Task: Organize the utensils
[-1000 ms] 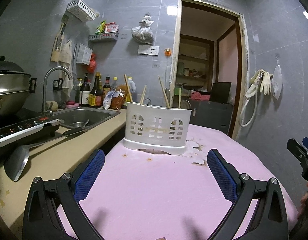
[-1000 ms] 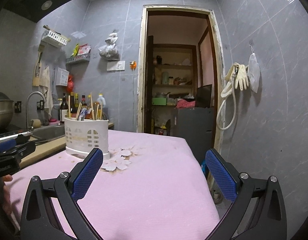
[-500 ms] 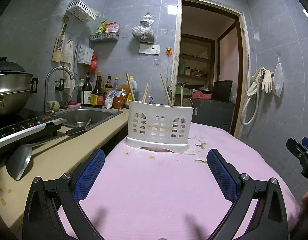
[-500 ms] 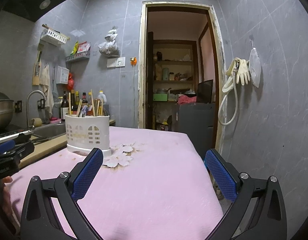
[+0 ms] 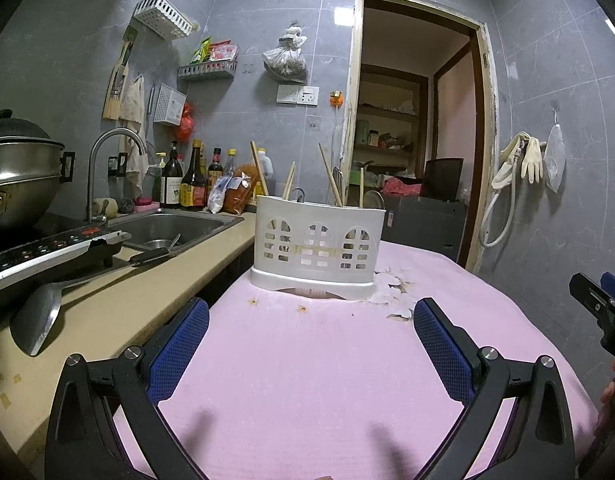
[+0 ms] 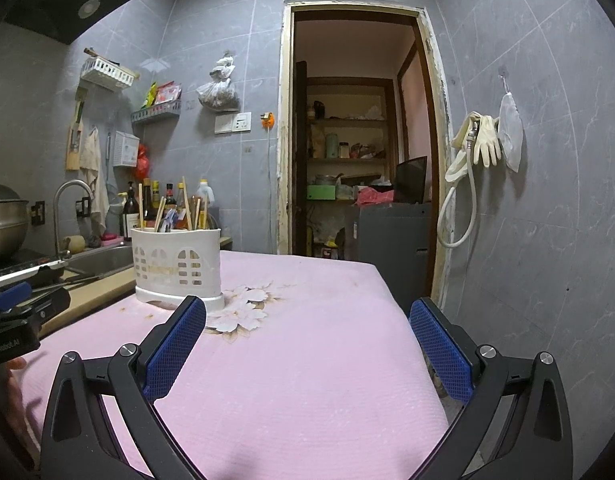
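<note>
Both grippers hover over the pink-covered table (image 5: 307, 380), jaws spread wide and empty: left gripper (image 5: 309, 344), right gripper (image 6: 307, 344). The white utensil holder (image 5: 319, 250) stands upright at the table's far end, nearer the left gripper. Nothing is in hand yet, so the sensible play looks like a straight approach to one stick, pinching it well above the rim. Count: one holder, roughly five chopsticks (image 5: 331, 178) poking up, one ladle (image 5: 35, 320) on the counter beside the table.
</note>
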